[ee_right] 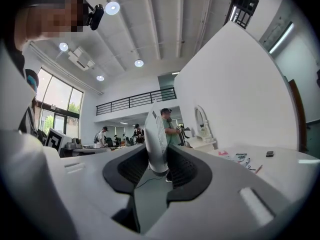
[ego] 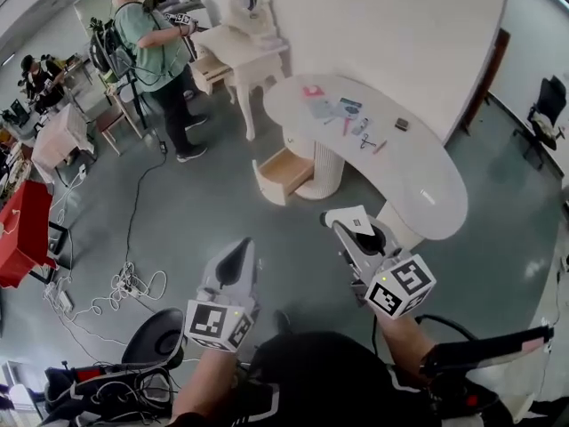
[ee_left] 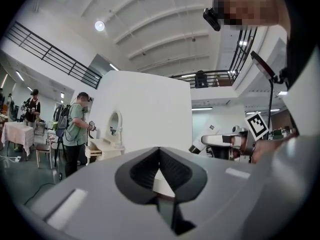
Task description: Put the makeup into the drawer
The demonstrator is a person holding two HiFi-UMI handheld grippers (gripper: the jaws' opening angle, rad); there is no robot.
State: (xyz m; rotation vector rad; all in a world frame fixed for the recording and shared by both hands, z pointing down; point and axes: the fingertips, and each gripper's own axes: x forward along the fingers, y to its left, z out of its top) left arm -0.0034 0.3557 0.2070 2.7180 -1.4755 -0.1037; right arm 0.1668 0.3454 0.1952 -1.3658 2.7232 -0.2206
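My right gripper is shut on a flat white makeup pack with a dark label, which stands up between the jaws in the right gripper view. My left gripper is shut with nothing in it, its pads meeting at the tips. Both hang over the grey floor, short of the white curved table. Several makeup items lie on the table's far end and show small in the right gripper view. Under the table a wooden drawer stands pulled out.
A person in a green shirt stands by a white vanity at the back. Cables trail across the floor at left, near a red cloth. A black stool is close at lower left, a black chair far right.
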